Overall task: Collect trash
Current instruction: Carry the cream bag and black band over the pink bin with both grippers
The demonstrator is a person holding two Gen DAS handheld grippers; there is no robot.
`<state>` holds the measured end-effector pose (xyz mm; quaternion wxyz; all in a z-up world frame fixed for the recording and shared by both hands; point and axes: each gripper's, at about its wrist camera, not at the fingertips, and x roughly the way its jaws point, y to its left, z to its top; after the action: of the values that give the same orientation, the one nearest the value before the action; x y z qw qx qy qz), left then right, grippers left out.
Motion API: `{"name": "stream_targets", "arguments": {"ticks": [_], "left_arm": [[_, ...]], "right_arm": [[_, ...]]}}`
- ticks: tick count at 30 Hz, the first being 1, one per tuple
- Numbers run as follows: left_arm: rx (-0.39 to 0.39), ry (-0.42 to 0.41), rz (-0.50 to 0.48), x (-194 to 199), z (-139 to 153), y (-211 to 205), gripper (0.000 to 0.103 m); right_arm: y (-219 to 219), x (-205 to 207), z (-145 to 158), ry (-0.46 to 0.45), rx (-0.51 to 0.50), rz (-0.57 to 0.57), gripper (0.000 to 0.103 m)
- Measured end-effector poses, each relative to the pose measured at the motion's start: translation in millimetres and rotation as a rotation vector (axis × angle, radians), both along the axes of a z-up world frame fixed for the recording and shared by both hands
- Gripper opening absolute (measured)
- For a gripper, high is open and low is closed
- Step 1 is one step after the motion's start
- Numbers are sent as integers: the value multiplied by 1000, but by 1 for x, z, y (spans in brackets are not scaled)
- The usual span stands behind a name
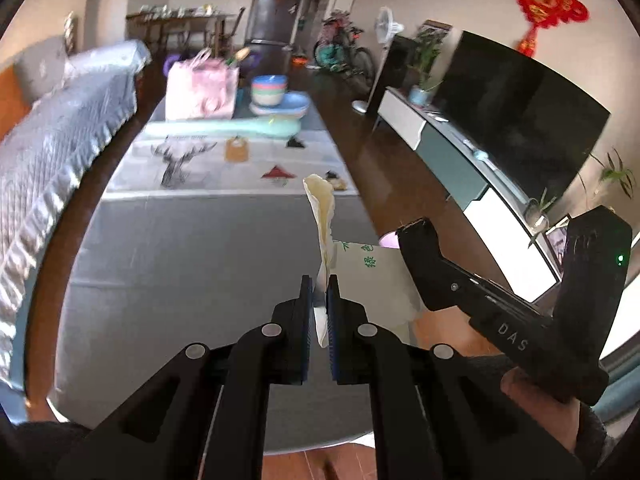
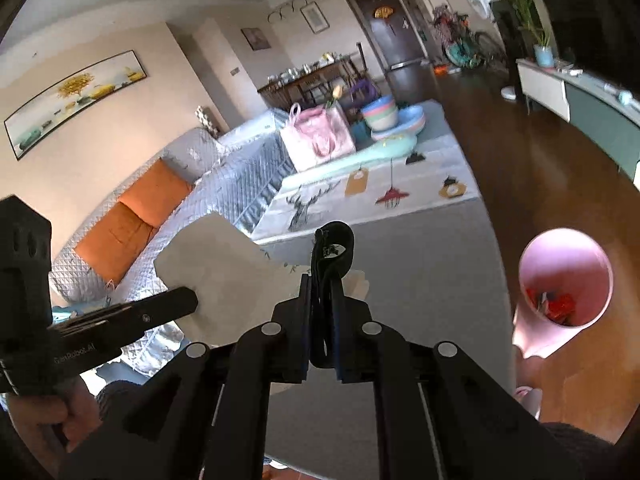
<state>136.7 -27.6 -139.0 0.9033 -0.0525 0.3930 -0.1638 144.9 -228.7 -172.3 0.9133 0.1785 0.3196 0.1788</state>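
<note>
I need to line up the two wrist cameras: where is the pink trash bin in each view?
Left wrist: only a sliver of the pink trash bin shows right of centre, beyond the table's right edge and behind the right gripper's finger.
Right wrist: it sits at the right edge, mouth tipped toward the camera, red scraps inside.
Shared landmark: the pink handbag at the table's far end.

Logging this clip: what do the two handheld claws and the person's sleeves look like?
Both the left claw and right claw are matte black plastic with angular linkage arms, round silver pivot pins and dark blue ribbed pads. Pale lettering marks each body; one shows a small green light. The person's sleeve cuffs are dark knit fabric.
</note>
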Motion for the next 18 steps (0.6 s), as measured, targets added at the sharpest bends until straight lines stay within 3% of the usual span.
{"name": "stream_targets", "arguments": {"ticks": [12, 18], "left_arm": [[98, -188, -73, -9, 70, -56, 7], [167, -259, -71, 2, 82, -84, 7]], "right_arm": [[-31, -20, 73, -181, -9, -10, 10], [-50, -12, 78, -226, -14, -39, 9]]}}
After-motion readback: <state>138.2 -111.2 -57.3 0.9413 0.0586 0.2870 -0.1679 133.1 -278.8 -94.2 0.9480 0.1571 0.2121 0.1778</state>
